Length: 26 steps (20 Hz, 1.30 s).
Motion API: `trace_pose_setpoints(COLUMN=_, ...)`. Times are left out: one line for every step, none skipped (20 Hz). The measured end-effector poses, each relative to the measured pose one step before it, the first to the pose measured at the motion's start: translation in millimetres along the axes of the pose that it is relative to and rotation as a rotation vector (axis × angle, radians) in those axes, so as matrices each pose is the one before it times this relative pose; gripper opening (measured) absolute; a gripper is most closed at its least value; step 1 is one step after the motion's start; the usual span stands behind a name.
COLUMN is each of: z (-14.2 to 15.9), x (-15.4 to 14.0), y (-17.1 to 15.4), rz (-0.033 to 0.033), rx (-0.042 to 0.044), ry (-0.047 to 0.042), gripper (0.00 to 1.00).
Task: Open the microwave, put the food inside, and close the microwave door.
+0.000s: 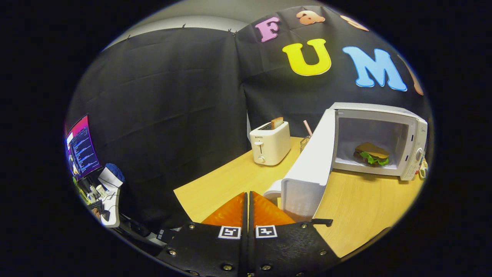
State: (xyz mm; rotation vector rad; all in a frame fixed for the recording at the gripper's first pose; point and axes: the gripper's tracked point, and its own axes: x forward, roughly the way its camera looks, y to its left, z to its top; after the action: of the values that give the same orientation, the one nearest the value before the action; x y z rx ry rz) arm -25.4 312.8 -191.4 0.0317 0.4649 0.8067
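Gripper [248, 200] fingers pressed together, empty, just beside the open microwave door [307, 169]; sandwich [371, 154] sits inside the microwave [378, 140]. A glancing push could slide off the door's edge, leaving it ajar.

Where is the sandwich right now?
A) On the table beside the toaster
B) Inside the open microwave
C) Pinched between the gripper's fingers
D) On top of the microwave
B: the sandwich lies inside the microwave, whose door stands swung open; the gripper has its fingers together, holding nothing.
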Motion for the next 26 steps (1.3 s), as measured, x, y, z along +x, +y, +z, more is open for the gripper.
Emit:
trace_pose_setpoints(z=-0.76, x=-2.16, y=-2.66, rz=-0.0038, rx=0.00458, ry=0.00123, gripper=0.0)
trace_pose_setpoints(z=-0.69, x=-3.5, y=-3.28, rz=-0.00782, rx=0.00551, ry=-0.00037, gripper=0.0)
trace_pose_setpoints(z=-0.46, x=-3.41, y=-4.02, rz=-0.0103, rx=0.00354, ry=0.00066, gripper=0.0)
trace_pose_setpoints(z=-0.6, x=-2.84, y=-3.63, rz=-0.01236, rx=0.0029, ry=0.00001, gripper=0.0)
trace_pose_setpoints(z=0.18, x=-4.23, y=-4.07, rz=-0.01259, rx=0.00293, ry=0.00043, gripper=0.0)
trace_pose_setpoints(z=-0.07, x=-3.75, y=-5.22, rz=-0.01268, rx=0.00547, ry=-0.00356, gripper=0.0)
trace_pose_setpoints(z=2.01, x=-3.39, y=-6.21, rz=-0.01215, rx=0.00788, ry=-0.0069, gripper=0.0)
trace_pose_setpoints(z=1.69, x=-4.02, y=-5.1, rz=-0.01201, rx=0.00928, ry=-0.00639, gripper=0.0)
trace_pose_setpoints(z=1.29, x=-3.35, y=-7.03, rz=-0.01424, rx=0.01105, ry=-0.00633, gripper=0.0)
trace_pose_setpoints(z=2.61, x=-0.56, y=-6.93, rz=-0.01438, rx=0.01036, ry=-0.00421, gripper=0.0)
trace_pose_setpoints(z=1.01, x=-2.43, y=-8.38, rz=-0.01631, rx=0.01142, ry=-0.00178, gripper=0.0)
trace_pose_setpoints(z=-1.54, x=-1.28, y=-8.29, rz=-0.01694, rx=0.01118, ry=0.00253, gripper=0.0)
trace_pose_setpoints(z=-0.87, x=-1.29, y=-9.13, rz=-0.01697, rx=0.01108, ry=0.00339, gripper=0.0)
trace_pose_setpoints(z=-0.42, x=-1.0, y=-9.35, rz=-0.01677, rx=0.01152, ry=0.00281, gripper=0.0)
trace_pose_setpoints(z=-0.05, x=-0.76, y=-9.42, rz=-0.01643, rx=0.01142, ry=0.00134, gripper=0.0)
trace_pose_setpoints(z=1.44, x=-0.26, y=-9.43, rz=-0.01516, rx=0.01002, ry=-0.00272, gripper=0.0)
trace_pose_setpoints(z=1.43, x=-0.68, y=-9.93, rz=-0.01489, rx=0.00802, ry=-0.0024, gripper=0.0)
trace_pose_setpoints(z=1.03, x=-0.14, y=-9.65, rz=-0.01472, rx=0.00585, ry=-0.00014, gripper=0.0)
trace_pose_setpoints(z=0.4, x=0.6, y=-10.48, rz=-0.0155, rx=0.00449, ry=-0.00068, gripper=0.0)
trace_pose_setpoints(z=0.68, x=0.23, y=-10.07, rz=-0.0152, rx=0.00589, ry=-0.00059, gripper=0.0)
trace_pose_setpoints(z=2.37, x=0.96, y=-10.25, rz=-0.01364, rx=0.00961, ry=-0.00175, gripper=0.0)
trace_pose_setpoints(z=1.79, x=0.99, y=-10.37, rz=-0.0113, rx=0.01198, ry=-0.00078, gripper=0.0)
trace_pose_setpoints(z=2.97, x=0.9, y=-9.67, rz=-0.01208, rx=0.01215, ry=-0.00533, gripper=0.0)
trace_pose_setpoints(z=3.83, x=1.86, y=-9.67, rz=-0.01165, rx=0.00836, ry=-0.00473, gripper=0.0)
trace_pose_setpoints(z=2.96, x=0.88, y=-10.39, rz=-0.01254, rx=0.00585, ry=-0.00181, gripper=0.0)
trace_pose_setpoints(z=1.71, x=3.51, y=-7.98, rz=-0.00843, rx=0.00554, ry=-0.00157, gripper=0.0)
